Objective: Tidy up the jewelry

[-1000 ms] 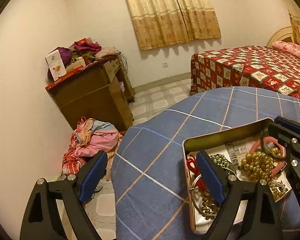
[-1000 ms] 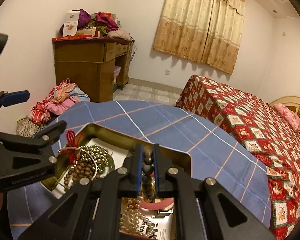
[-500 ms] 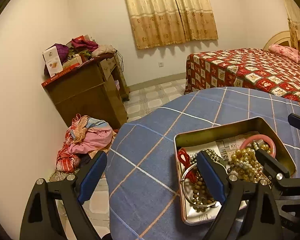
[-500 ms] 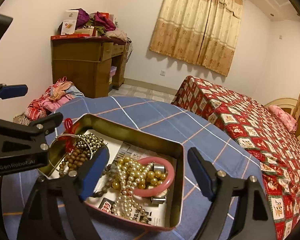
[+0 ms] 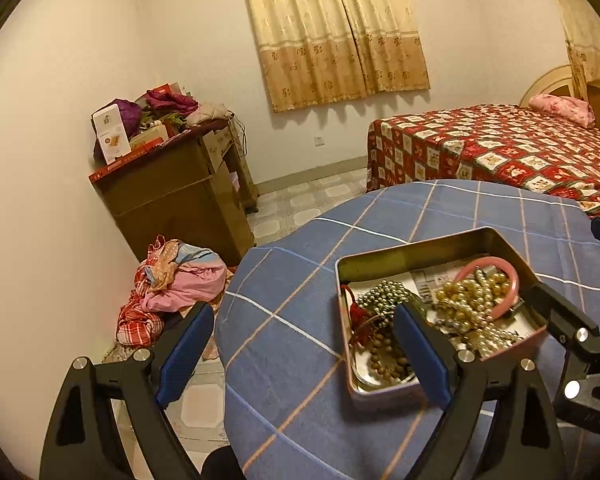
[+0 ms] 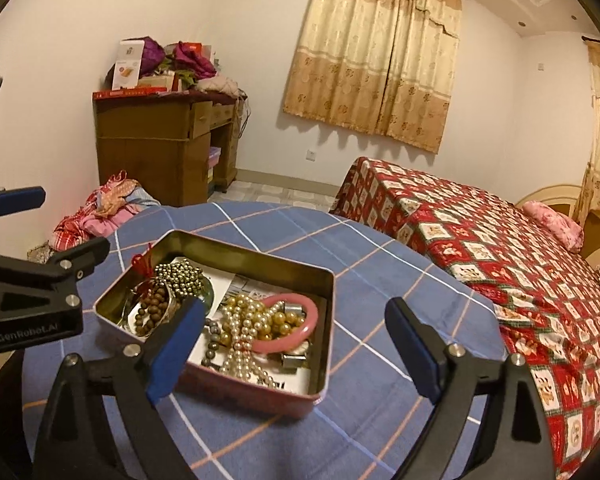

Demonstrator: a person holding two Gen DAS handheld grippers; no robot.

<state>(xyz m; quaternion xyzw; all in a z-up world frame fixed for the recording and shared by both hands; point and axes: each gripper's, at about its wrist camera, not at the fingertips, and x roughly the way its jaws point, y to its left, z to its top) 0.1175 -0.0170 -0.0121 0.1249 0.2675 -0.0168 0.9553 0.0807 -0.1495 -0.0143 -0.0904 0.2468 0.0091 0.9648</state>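
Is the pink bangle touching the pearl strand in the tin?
Touching. The right wrist view shows the pearl strand lying across and through the pink bangle inside the tin, with no gap; the left wrist view agrees.

Warm, yellowish indoor light from above fills both views fairly evenly, the curtain (image 6: 374,66) casting a scalloped shadow on the wall below it, while fisheye bending curves the edges into dark vignetted corners.
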